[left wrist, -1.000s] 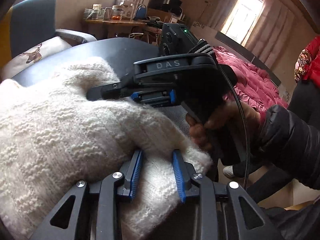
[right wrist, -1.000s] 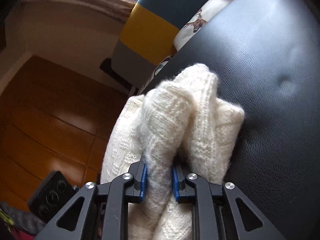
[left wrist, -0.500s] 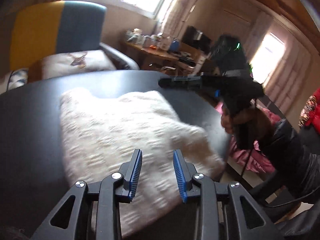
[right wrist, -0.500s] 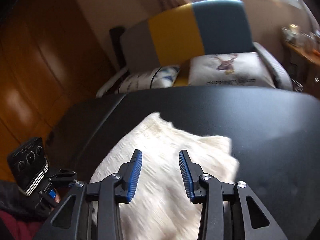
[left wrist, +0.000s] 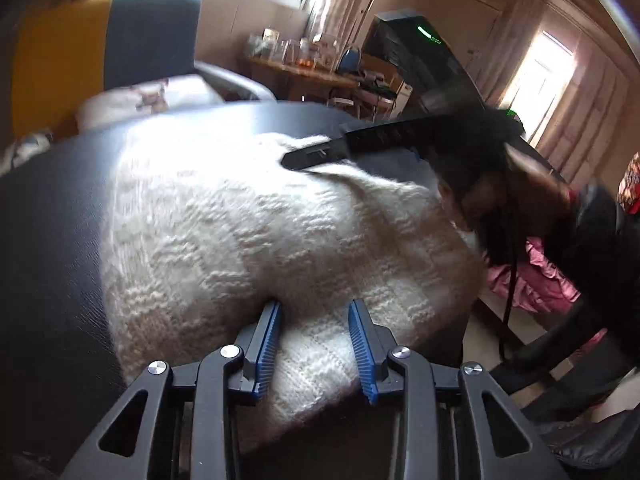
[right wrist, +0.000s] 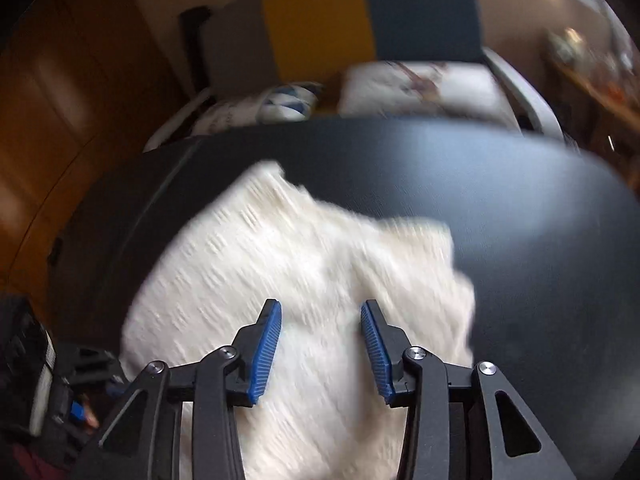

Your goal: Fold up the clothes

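White knit sweater lies bunched on the black tabletop, right under both claws. Left claw and right claw gape, gripping nothing. I'd grab edges, not bulk.

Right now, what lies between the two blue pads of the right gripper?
In the right wrist view, only the white knitted sweater shows in the gap of the open right gripper. Motion blur hides whether the pads touch it.
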A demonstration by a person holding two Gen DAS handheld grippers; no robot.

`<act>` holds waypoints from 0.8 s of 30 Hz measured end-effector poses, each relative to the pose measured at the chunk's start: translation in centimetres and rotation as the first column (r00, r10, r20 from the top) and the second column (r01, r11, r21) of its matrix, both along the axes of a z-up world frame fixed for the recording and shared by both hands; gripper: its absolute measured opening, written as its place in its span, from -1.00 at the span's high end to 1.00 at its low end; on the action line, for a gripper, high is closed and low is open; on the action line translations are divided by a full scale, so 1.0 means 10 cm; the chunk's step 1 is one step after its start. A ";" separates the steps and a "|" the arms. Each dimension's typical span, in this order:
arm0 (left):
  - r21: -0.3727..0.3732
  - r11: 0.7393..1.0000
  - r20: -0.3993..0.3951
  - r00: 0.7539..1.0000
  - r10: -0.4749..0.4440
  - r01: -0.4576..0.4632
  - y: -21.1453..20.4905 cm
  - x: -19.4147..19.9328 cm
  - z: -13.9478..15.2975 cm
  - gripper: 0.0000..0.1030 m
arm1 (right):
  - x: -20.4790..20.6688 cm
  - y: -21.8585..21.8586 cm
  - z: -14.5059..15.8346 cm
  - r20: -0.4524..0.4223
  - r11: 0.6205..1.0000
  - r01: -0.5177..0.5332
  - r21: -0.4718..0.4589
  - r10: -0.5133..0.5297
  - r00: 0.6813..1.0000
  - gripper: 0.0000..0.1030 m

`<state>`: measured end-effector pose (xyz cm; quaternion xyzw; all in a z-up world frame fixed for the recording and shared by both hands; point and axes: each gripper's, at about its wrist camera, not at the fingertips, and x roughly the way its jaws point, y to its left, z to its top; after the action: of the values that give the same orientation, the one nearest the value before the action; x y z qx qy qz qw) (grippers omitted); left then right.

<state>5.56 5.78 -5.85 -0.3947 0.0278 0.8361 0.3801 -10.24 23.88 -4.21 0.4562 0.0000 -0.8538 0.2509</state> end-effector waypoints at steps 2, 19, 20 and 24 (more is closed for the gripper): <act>-0.015 1.000 -0.016 1.000 -0.011 0.011 0.04 0.06 0.01 0.31 | -0.19 -0.30 0.15 -0.018 0.994 -0.103 -0.027 0.102 0.995 0.14; 0.009 1.000 0.036 0.999 0.026 -0.026 -0.02 0.02 0.01 0.29 | -0.91 -1.09 -0.65 0.134 0.974 -0.226 0.025 0.220 0.966 -0.06; 0.010 1.000 0.034 0.999 0.029 -0.030 -0.04 0.03 0.04 0.29 | -0.87 -1.11 -0.61 0.111 0.975 -0.218 0.048 0.211 0.971 -0.11; 0.041 0.997 0.020 0.997 0.070 -0.071 -0.27 0.18 0.25 0.28 | -0.51 -1.08 -0.27 -0.034 0.981 -0.150 0.122 0.155 0.987 -0.13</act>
<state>7.32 3.12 -3.36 -0.3953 -0.0071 0.8457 0.3586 -15.37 13.08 -6.89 0.4505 0.0912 -0.8401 0.2881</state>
